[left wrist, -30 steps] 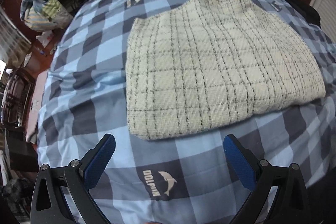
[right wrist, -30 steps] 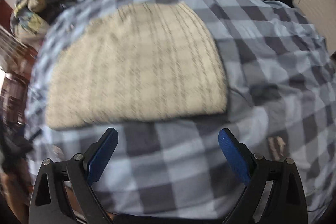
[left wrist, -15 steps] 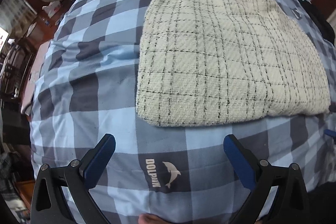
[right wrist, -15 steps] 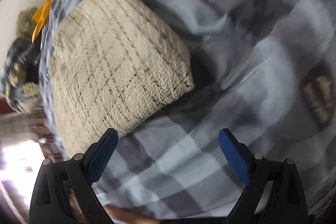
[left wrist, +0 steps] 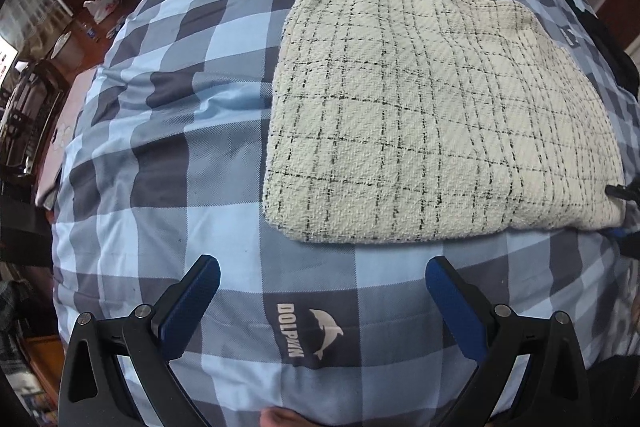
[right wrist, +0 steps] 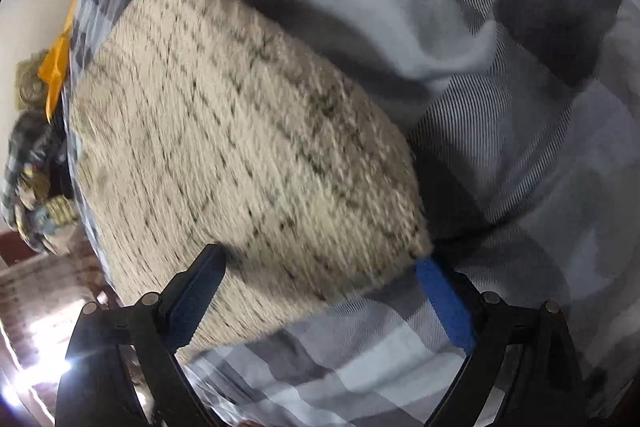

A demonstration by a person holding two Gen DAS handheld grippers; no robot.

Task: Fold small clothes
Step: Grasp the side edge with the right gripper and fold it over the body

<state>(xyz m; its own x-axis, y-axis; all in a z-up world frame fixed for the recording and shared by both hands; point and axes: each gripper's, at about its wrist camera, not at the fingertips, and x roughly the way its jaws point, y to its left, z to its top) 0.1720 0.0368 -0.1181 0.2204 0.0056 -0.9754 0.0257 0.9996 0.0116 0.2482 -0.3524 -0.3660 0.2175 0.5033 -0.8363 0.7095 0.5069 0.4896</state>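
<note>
The left wrist view is bright, even and sharp in soft daylight. Fisheye distortion bends the bedcover (left wrist: 168, 155) toward a dark rim. The right wrist view is blurred by motion; the cream garment (right wrist: 240, 155) looks smeared. White glare burns at 8 o'clock. A soft shadow lies beside the garment at 3 o'clock.

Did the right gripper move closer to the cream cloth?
Yes. The right gripper came down to the cream cloth's corner; its jaws, just closing, now straddle that edge on the checked bedsheet.
</note>
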